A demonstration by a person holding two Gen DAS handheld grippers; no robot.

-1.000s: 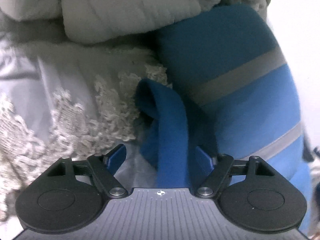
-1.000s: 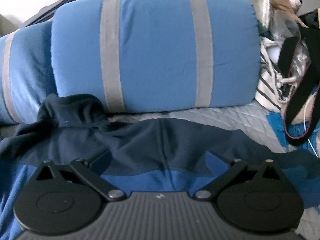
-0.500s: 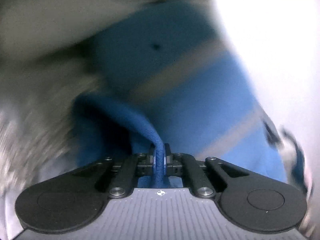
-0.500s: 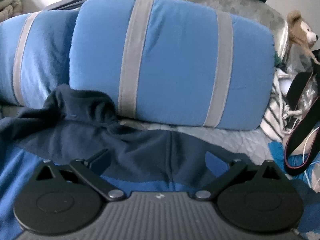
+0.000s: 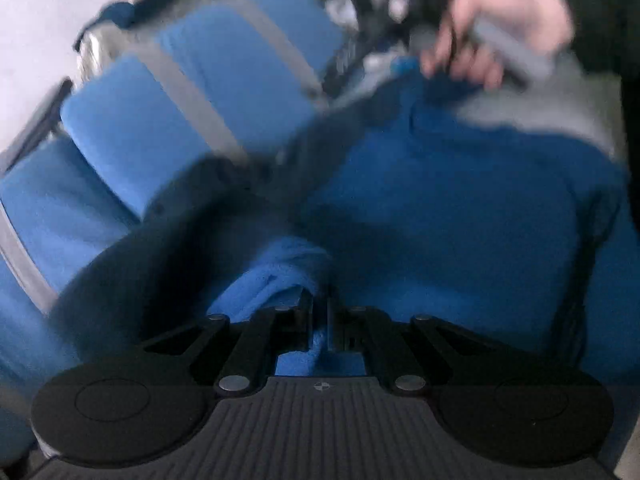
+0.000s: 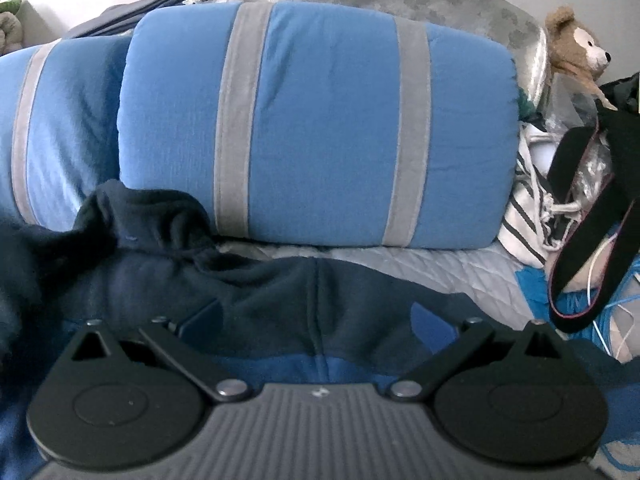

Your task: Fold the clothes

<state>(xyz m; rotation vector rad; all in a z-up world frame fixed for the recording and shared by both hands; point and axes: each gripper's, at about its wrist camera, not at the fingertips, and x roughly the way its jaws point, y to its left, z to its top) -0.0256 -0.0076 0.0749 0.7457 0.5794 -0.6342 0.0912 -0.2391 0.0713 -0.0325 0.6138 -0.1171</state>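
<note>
Holding a fold of the soft blue and navy fleece top (image 5: 460, 208), my left gripper (image 5: 319, 322) has its jaws pinched tight on the cloth. That picture is blurry. I think I am lifting this part to fold it over. A hand (image 5: 496, 36) shows far off.

My right gripper (image 6: 316, 320) has its jaws wide, nothing between them, over the top's navy part on the bed, near the blue pillow with grey stripes (image 6: 316, 128). Next it should grab an edge. I see no words anywhere.

A bedroom at home: striped blue pillows (image 6: 316, 128), quilted bedding (image 6: 452, 268), teddy bear (image 6: 576, 48).
</note>
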